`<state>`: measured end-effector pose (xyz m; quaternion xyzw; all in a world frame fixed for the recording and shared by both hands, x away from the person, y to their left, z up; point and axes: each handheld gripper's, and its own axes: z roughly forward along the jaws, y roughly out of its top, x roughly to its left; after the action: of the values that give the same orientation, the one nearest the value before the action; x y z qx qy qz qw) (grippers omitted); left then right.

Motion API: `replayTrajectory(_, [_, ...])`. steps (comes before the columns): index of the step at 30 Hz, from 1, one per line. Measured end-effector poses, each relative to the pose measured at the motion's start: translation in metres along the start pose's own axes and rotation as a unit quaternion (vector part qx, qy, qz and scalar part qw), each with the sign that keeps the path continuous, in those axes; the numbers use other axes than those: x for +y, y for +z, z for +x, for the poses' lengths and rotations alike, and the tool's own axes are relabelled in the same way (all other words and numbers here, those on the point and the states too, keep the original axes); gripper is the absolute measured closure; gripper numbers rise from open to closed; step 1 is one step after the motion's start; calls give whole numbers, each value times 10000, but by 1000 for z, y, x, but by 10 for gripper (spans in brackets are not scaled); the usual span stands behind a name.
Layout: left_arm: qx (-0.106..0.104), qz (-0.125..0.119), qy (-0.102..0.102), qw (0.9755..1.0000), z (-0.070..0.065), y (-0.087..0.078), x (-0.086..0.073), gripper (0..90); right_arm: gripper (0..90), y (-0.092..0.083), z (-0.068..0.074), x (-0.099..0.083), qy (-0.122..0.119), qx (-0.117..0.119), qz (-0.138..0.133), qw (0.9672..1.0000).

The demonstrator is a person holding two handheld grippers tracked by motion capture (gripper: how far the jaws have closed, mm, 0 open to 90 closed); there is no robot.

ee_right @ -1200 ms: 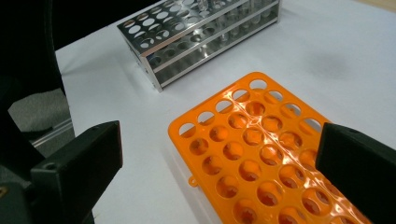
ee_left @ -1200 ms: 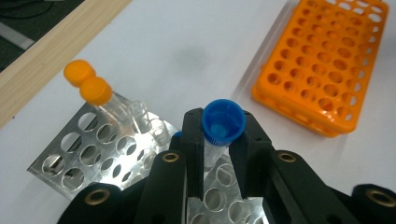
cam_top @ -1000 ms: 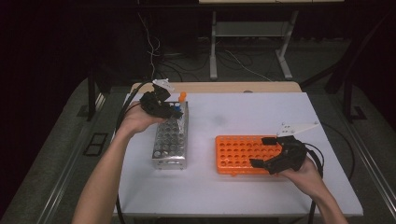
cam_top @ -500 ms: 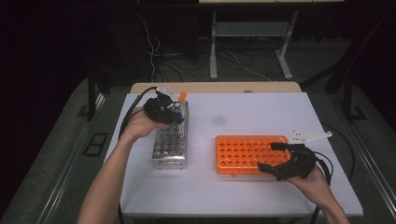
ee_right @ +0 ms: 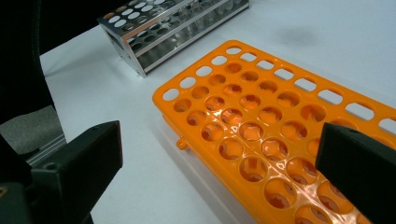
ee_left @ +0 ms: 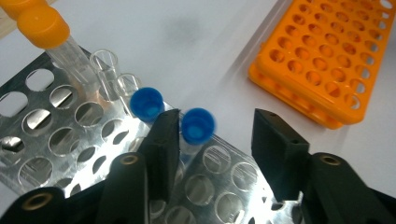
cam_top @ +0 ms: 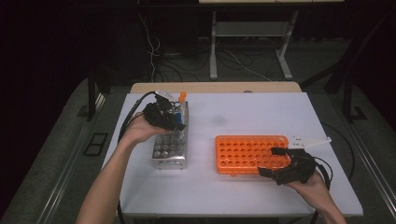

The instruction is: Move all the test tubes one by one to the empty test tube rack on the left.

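A metal tube rack point(cam_top: 170, 148) point(ee_left: 70, 140) stands at the table's left. My left gripper point(cam_top: 164, 116) point(ee_left: 215, 126) hovers over its far end. Its jaws have just been opening and stand apart around a blue-capped tube point(ee_left: 198, 126) that sits in the rack; the cap lies close to the left jaw, clear of the right one. A second blue-capped tube point(ee_left: 147, 103) and an orange-capped tube point(cam_top: 182, 96) point(ee_left: 43, 25) stand behind it. An empty orange rack point(cam_top: 247, 151) point(ee_right: 261, 126) lies at the right. My right gripper point(cam_top: 271, 162) point(ee_right: 219, 158) is wide open over its near right corner.
Two uncapped clear tubes point(ee_left: 105, 63) stand in the metal rack beside the orange-capped one. The white table point(cam_top: 243, 116) has bare room between the racks and along its front edge. A wooden strip point(cam_top: 215, 87) borders the far side, with dark floor and cables beyond.
The right gripper has drifted down toward the near right corner of the orange rack. The left hand has stayed over the far end of the metal rack.
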<state>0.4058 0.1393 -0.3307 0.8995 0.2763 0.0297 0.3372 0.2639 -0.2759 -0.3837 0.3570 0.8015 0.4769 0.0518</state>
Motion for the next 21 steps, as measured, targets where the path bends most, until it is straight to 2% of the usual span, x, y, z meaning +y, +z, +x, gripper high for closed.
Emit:
replayTrajectory(9, [43,-224,-114,9997,-13,-21,-6,348,2,0,-1,-10,111,-61,21,9999])
replayTrajectory(17, [156,-494,-288,9982,-24,-30,-18,212,2,0,0,-15,159,-56,2,9999])
replayTrajectory(21, [155,-708,-402,9966,-28,-33,-28,156,2,1,2,-17,163,-42,13,9999])
